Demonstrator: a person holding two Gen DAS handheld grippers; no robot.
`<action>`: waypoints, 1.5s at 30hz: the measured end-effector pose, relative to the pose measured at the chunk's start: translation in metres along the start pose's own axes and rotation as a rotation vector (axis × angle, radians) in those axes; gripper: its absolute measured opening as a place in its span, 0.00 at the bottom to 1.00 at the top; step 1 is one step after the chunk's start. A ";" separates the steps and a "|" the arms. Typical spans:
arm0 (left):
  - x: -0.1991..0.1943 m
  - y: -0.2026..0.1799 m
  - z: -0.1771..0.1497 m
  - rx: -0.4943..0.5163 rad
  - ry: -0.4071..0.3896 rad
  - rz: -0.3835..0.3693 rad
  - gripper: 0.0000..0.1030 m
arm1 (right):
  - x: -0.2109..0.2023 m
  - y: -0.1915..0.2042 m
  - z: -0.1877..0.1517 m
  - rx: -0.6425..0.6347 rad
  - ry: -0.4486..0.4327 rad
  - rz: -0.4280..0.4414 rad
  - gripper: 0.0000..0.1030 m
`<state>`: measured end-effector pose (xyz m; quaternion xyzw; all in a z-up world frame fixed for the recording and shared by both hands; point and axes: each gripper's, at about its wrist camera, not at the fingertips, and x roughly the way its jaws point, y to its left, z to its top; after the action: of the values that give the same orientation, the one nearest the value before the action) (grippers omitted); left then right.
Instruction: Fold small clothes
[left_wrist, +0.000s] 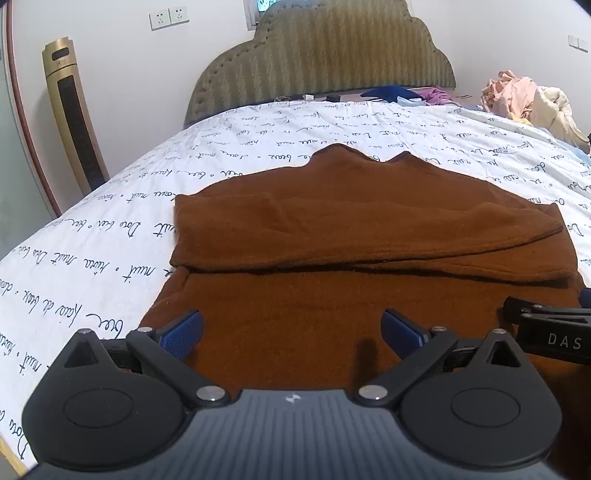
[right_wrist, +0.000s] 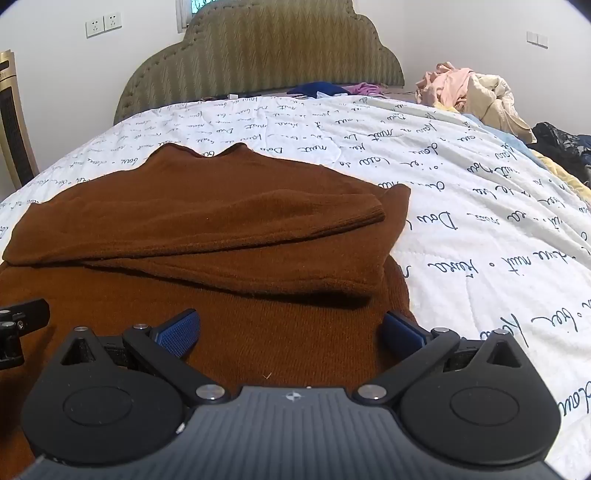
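A brown knitted sweater (left_wrist: 369, 302) lies flat on the bed's white script-printed quilt (left_wrist: 110, 229), its sleeves folded across the chest. The left tongs (left_wrist: 291, 330) and the right tongs (right_wrist: 290, 332) hover side by side over its near hem, both spread wide with nothing grasped. A heap of clothes (right_wrist: 476, 96) sits near the padded headboard (right_wrist: 258, 51)

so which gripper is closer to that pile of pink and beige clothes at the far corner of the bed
Right. The right gripper hovers open over the brown sweater's edge on the pile's side; the left gripper hovers open over the sweater's opposite half, farther away.
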<state>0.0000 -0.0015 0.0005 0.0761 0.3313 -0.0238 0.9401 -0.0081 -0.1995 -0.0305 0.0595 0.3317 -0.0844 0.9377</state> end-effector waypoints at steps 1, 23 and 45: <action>0.000 -0.001 0.000 0.002 -0.002 0.001 1.00 | 0.000 0.000 0.000 0.001 0.000 0.000 1.00; 0.002 0.011 -0.004 0.005 0.013 0.018 1.00 | -0.012 -0.004 0.000 -0.033 -0.001 0.038 1.00; -0.007 0.031 -0.013 -0.019 0.036 -0.007 1.00 | -0.037 -0.002 -0.003 -0.108 -0.017 0.148 1.00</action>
<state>-0.0104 0.0308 -0.0009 0.0661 0.3488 -0.0225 0.9346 -0.0385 -0.1968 -0.0099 0.0324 0.3225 0.0027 0.9460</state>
